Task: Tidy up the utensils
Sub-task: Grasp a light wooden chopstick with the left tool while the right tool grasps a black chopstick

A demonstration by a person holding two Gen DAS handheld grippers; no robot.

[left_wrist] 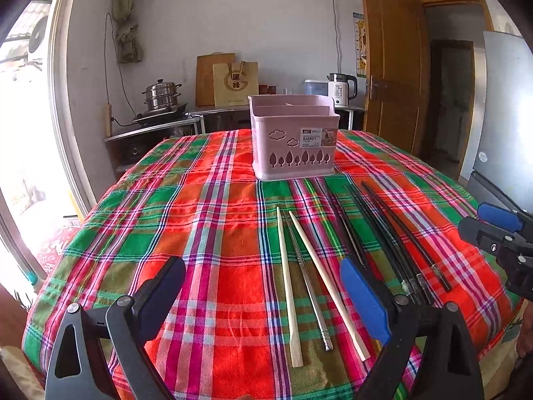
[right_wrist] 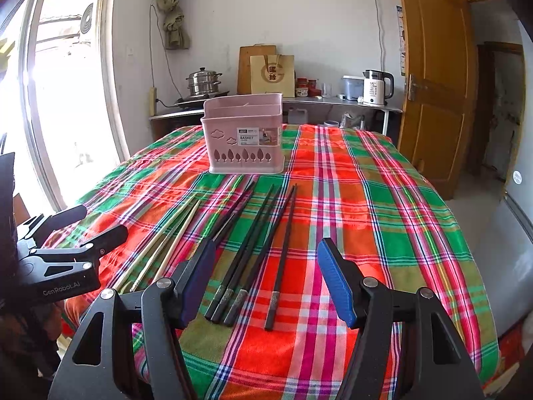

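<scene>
Both wrist views toward shared basket (left_wrist: 294, 136)

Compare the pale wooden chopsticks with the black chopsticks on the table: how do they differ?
The wooden chopsticks are pale and plain; the black chopsticks are dark with patterned silver bands near their thick ends. The wooden ones lie before the left gripper, the black ones before the right gripper. All lie flat on the plaid cloth.

One basket (left_wrist: 293, 136), two wooden chopsticks (left_wrist: 289, 286), one metal chopstick (left_wrist: 311, 291), four black chopsticks (right_wrist: 253, 250)
</scene>
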